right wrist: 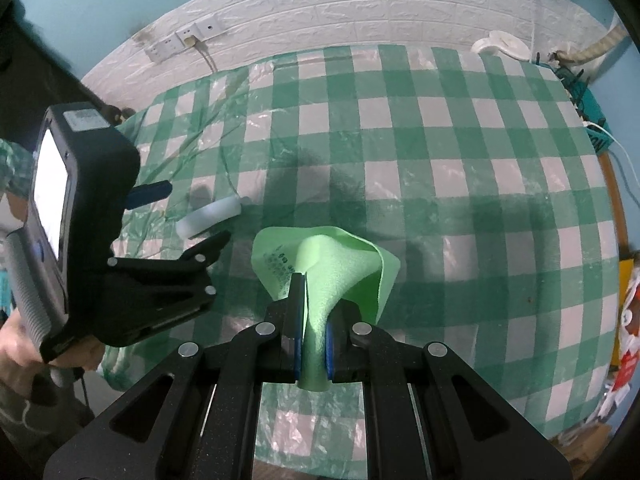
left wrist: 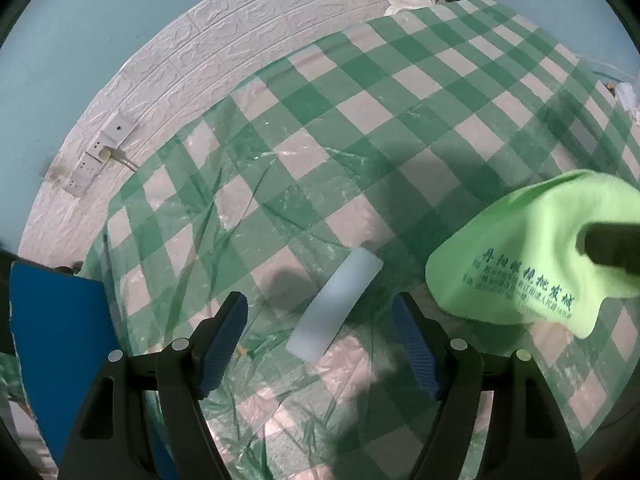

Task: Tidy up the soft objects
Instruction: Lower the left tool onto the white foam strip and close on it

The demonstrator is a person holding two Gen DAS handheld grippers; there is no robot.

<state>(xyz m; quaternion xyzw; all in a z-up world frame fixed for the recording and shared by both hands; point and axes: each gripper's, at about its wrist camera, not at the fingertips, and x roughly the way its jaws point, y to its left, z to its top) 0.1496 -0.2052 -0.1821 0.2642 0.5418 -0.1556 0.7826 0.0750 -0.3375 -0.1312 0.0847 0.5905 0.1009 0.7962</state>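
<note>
right gripper [right wrist: 314,320]: jaws closed on a pinched fold of the green cloth [right wrist: 336,268]; cloth bunched between the blue pads, the rest draped forward and down toward the table [right wrist: 480,184].
green cloth, lettering: dark printed characters along one edge, legible as print only; in the left wrist view the cloth [left wrist: 532,252] hangs to the right of the white piece, with a dark finger of the right gripper in front of it.
left gripper [left wrist: 320,340]: jaws wide apart, nothing between the pads; pointed steeply down over the near end of the white piece [left wrist: 336,304].
white piece: pale, curved, strip-shaped, lying flat on the table just left of the green cloth, not touching it; material cannot be told.
in the way: left gripper body [right wrist: 100,240] and the person's hand [right wrist: 60,356] sit left of the cloth and partly screen the white piece [right wrist: 210,216].
table cover: green-and-white check under wrinkled clear plastic film.
beyond the cloth: white brick-pattern wall [right wrist: 360,12] with a power strip [right wrist: 182,40] and a plugged cable.
far right of the cloth: teal basket [right wrist: 592,120] and cables at the table edge.
</note>
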